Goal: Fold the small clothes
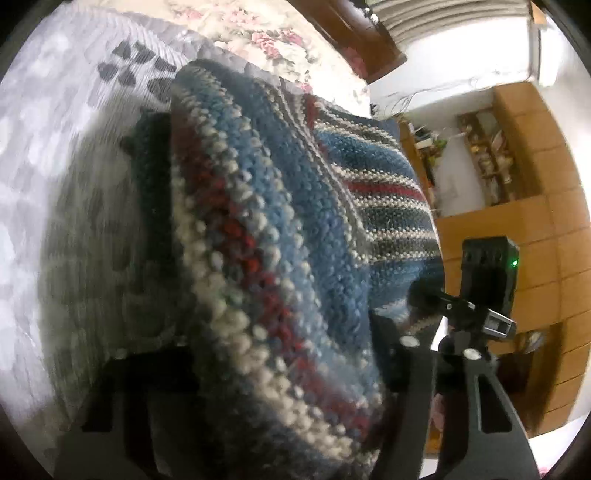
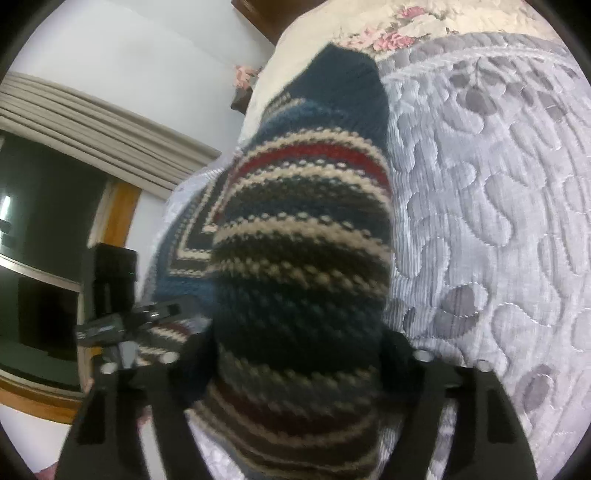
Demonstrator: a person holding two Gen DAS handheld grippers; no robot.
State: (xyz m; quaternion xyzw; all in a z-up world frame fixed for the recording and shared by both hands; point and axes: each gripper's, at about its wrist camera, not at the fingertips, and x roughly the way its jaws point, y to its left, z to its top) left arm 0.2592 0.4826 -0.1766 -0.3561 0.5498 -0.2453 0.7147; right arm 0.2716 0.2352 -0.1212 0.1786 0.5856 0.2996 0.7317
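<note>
A knitted sweater [image 1: 280,206] with blue, red, white and grey stripes hangs bunched over my left gripper [image 1: 266,354], which is shut on it. The fabric hides the fingertips. In the right wrist view the same sweater [image 2: 303,236] fills the space between the fingers of my right gripper [image 2: 295,354], shut on it, with its dark blue end pointing up and away. Each gripper shows at the edge of the other's view, the right gripper [image 1: 476,306] and the left gripper [image 2: 122,317], both close against the sweater's edge. The sweater is held above the bed.
A grey quilted bedspread [image 2: 498,221] with a leaf pattern covers the bed [image 1: 55,166] below. A floral pillow [image 1: 258,33] lies at the head. Wooden shelves [image 1: 517,177] stand to one side, and a window with a wooden frame [image 2: 44,240] to the other.
</note>
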